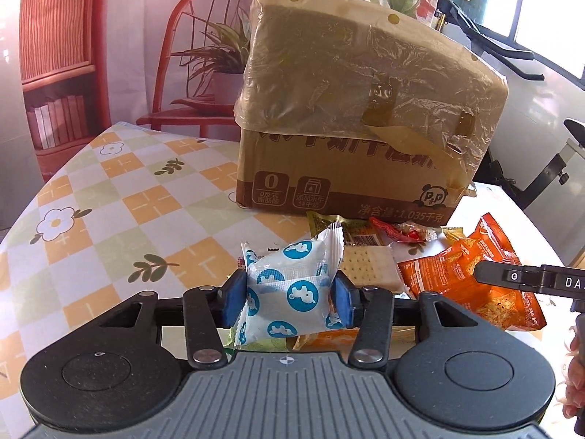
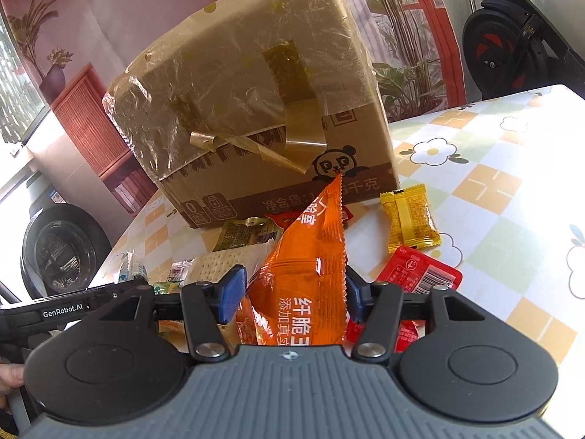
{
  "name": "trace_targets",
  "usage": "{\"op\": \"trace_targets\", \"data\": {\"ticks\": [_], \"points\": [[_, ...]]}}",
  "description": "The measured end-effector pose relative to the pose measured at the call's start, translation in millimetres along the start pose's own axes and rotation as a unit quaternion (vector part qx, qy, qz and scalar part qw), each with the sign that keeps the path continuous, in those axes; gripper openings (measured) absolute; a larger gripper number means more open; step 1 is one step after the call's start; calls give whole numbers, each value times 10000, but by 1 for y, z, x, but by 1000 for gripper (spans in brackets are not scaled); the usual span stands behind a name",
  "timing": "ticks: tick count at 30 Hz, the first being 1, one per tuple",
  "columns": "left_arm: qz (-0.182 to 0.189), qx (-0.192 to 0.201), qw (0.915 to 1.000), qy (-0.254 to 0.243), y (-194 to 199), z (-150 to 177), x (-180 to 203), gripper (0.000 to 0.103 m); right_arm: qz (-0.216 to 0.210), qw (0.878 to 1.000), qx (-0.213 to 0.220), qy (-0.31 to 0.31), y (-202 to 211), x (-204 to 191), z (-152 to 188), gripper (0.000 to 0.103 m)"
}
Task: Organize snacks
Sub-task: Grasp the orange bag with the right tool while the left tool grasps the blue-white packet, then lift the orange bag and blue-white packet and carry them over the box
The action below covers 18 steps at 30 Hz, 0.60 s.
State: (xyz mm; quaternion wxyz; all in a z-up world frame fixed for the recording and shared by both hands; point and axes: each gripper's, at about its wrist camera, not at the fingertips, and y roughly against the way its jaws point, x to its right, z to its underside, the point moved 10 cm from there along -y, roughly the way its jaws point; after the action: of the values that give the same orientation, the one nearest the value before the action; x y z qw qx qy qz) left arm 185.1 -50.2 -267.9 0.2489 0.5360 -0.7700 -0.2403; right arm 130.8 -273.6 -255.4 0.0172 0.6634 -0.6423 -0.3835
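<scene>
Seen from the left wrist, the left gripper (image 1: 289, 298) is grasping a white snack packet with blue elephant circles (image 1: 289, 289), its blue pads pressing the packet's two sides while the packet is standing up between the jaws above the checked desk (image 1: 109, 201). Just beyond the jaws a pale cracker packet (image 1: 369, 267) is lying flat, and to their right an orange chip bag (image 1: 449, 274) is lying partly under the tip of the other gripper. Farther ahead of the jaws a taped cardboard box (image 1: 347, 168) is sitting on the desk. Seen from the right wrist, the right gripper (image 2: 292, 298) is clenching an orange snack bag (image 2: 307, 267), which is rising upright from between the jaws with its serrated tip pointing toward the box. Right of the jaws a red sachet (image 2: 420, 274) is lying just beside the right finger, and beyond it a yellow wrapped snack (image 2: 407, 221) is resting on the desk near the box.
</scene>
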Motion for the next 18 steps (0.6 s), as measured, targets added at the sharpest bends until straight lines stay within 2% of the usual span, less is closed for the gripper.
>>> {"op": "trace_targets", "data": {"ticks": [5, 6, 10, 18], "points": [[-25, 229, 9997, 25, 17, -9, -2, 52, -43, 9992, 208, 330, 11, -13, -7, 48], [-42, 286, 9996, 46, 21, -12, -3, 52, -55, 9988, 266, 406, 14, -17, -10, 39], [-70, 473, 9988, 96, 34, -24, -7, 52, -64, 9964, 461, 715, 24, -27, -20, 37], [-73, 800, 9968, -47, 53, -54, -1, 52, -291, 9924, 925, 759, 50, -41, -50, 36]]}}
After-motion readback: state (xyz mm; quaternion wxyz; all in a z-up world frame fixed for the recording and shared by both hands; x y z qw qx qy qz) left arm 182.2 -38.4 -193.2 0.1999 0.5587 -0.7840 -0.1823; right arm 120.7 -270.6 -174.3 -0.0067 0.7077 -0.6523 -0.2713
